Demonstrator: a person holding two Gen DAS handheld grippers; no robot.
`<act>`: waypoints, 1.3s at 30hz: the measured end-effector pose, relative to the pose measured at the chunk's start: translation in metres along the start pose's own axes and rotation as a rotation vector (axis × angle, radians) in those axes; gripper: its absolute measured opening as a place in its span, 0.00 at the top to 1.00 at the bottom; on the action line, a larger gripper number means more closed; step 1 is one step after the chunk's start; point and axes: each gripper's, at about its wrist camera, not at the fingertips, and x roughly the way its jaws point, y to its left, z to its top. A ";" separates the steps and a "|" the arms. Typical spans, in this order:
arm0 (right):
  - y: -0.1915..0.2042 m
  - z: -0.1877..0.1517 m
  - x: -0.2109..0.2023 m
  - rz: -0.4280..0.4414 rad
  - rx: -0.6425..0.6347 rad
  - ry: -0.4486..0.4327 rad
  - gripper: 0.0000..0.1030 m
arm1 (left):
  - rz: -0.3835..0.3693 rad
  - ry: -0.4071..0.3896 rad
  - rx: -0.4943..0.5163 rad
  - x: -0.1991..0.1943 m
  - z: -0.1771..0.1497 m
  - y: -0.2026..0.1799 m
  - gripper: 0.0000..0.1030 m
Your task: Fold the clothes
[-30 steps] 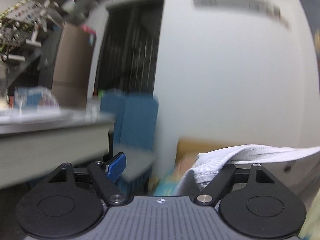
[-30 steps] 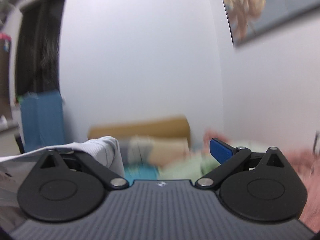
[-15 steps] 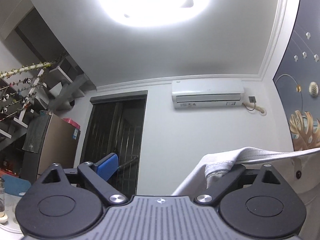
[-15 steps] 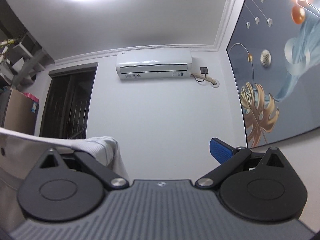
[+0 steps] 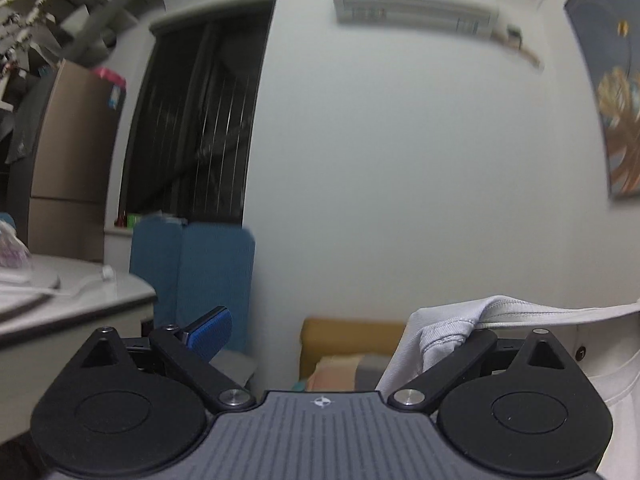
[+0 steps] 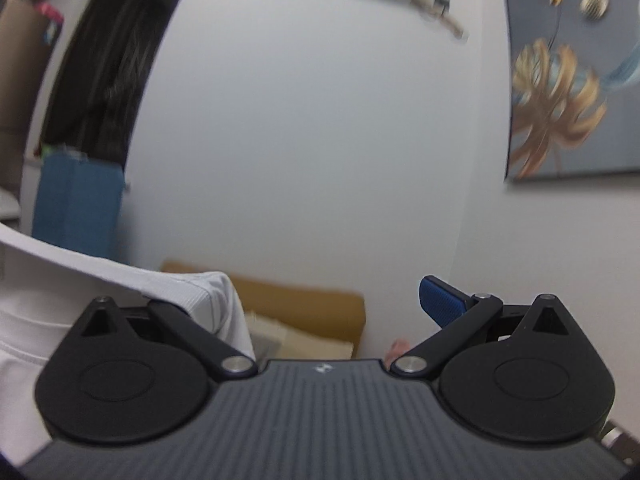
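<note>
- Both cameras now look lower than half a second ago: the ceiling lamp is gone from view, and the white wall, the air conditioner (image 5: pixel 416 2) and the dark door (image 5: pixel 200 120) fill the frames with some blur.
- The white garment (image 5: pixel 500 316) hangs in the air between the two tools, draped over the right finger of the left gripper (image 5: pixel 332 332) and over the left finger of the right gripper (image 6: pixel 332 300).
- The fingers of both stand wide apart, so neither clamps the cloth; it seems to hang hooked on one finger each (the contact itself is hidden under the fabric).
- I judge that it is held high and stretched so that it falls flat before it is laid down for folding.
- The fabric looks like soft knitted cotton, with a ribbed stitched hem.
- The free finger pads (image 5: pixel 212 332) are blue and finely grooved, probably for grip.
</note>
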 end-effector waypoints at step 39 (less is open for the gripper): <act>0.181 -0.336 0.412 0.249 0.158 0.590 0.00 | -0.069 0.629 0.171 0.380 -0.280 0.030 0.00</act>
